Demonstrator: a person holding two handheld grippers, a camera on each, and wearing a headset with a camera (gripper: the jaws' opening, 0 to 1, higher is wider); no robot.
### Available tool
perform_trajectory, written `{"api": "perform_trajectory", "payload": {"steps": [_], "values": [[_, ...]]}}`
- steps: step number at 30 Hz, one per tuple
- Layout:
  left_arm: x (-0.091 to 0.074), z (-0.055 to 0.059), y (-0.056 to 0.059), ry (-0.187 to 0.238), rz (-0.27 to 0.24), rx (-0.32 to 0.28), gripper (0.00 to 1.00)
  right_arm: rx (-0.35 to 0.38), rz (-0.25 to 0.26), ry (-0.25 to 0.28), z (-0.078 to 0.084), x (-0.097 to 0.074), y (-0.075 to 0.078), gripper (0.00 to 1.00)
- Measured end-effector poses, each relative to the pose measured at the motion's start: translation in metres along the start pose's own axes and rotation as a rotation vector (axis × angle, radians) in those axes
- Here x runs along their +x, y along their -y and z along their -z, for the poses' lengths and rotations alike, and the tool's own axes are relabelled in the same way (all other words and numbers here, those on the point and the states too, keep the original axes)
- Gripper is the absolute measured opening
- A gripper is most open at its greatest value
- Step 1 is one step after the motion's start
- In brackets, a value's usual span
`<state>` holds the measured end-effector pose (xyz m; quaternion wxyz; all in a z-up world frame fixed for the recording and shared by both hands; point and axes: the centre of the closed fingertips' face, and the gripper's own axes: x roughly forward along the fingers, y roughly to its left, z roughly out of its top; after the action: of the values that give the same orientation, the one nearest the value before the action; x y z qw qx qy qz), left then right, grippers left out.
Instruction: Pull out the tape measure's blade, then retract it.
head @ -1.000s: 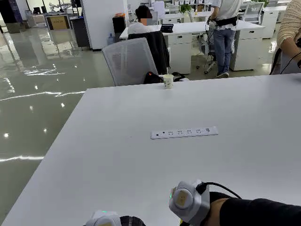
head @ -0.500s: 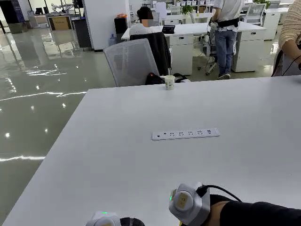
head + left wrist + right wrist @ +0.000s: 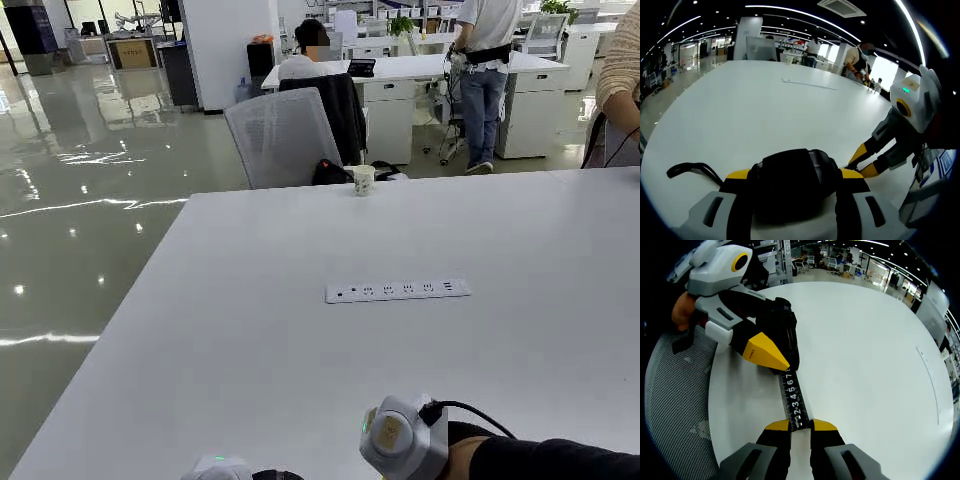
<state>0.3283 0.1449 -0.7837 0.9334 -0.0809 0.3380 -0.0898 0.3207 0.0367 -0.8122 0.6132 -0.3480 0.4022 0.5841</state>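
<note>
Two holds suit this tape measure [image 3: 784,335], which sits well to the near side of the power strip [image 3: 397,291] — the left gripper [image 3: 796,176] clamped round its chunky, rigid-looking black case [image 3: 787,162], the right gripper [image 3: 801,426] pinching the thin, springy, likely slippery blade [image 3: 791,397] by its tip.

The counter [image 3: 300,340] is smooth matt white, while the floor [image 3: 90,180] beside it is glossy, with bright reflections. The tape measure [image 3: 784,332] has a matt black, rubbery-looking casing and its blade [image 3: 793,400] is a thin smooth strip with printed numerals; the right hand-held gripper [image 3: 800,426] is smooth grey plastic with matt yellow tips. The chair [image 3: 280,135] back is grey mesh.
</note>
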Motion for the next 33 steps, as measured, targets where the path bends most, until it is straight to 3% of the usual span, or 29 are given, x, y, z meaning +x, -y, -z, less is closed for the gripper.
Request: {"api": "perform_trajectory", "payload": {"steps": [33], "values": [[-0.001,0.001,0.001,-0.009,0.011,-0.009,0.62,-0.029,-0.003,0.025,-0.014,0.004,-0.003,0.11]]}}
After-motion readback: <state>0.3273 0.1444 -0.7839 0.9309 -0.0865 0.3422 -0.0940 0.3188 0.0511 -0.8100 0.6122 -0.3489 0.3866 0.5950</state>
